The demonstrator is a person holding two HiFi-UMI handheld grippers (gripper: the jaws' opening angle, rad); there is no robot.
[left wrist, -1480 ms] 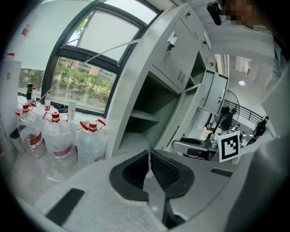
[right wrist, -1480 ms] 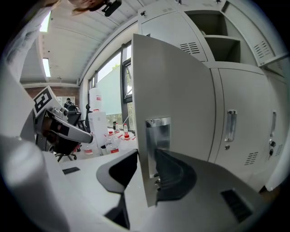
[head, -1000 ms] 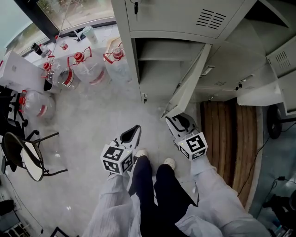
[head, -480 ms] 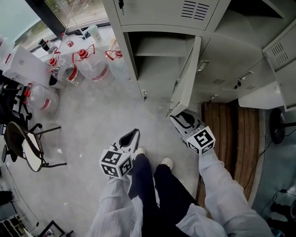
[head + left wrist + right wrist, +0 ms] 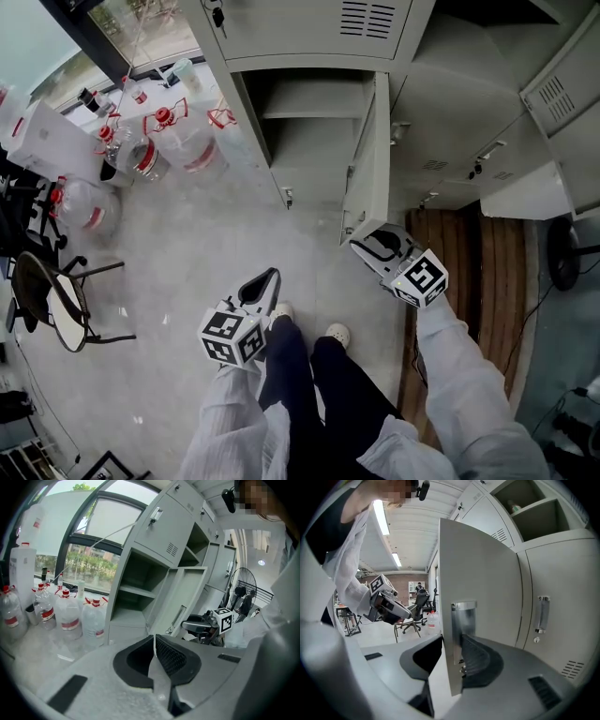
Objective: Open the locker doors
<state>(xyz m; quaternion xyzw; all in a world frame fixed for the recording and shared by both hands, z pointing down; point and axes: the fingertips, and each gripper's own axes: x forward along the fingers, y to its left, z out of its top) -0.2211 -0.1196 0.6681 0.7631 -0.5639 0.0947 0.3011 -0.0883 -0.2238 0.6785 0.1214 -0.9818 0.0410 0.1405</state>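
Note:
The grey lockers [image 5: 309, 28] fill the top of the head view. One lower locker door [image 5: 368, 155] stands swung out, almost square to the locker front, and its compartment with one shelf [image 5: 300, 108] lies bare. My right gripper [image 5: 364, 244] is shut on the free edge of this door. In the right gripper view the door edge [image 5: 451, 644] runs between the jaws beside the metal latch plate [image 5: 463, 618]. My left gripper [image 5: 265, 281] hovers over the floor in front of my feet, shut and holding nothing, its jaws together [image 5: 154, 644].
Several water jugs with red caps [image 5: 183, 141] stand left of the lockers below a window. A black chair [image 5: 56, 309] is at the far left. Wooden boards [image 5: 469, 272] and a fan [image 5: 562, 248] lie right, where another pale door [image 5: 520, 197] juts out.
The locker door has swung wider, from a slant to nearly square with the locker front. My right gripper has moved right with its edge. My left gripper has barely shifted.

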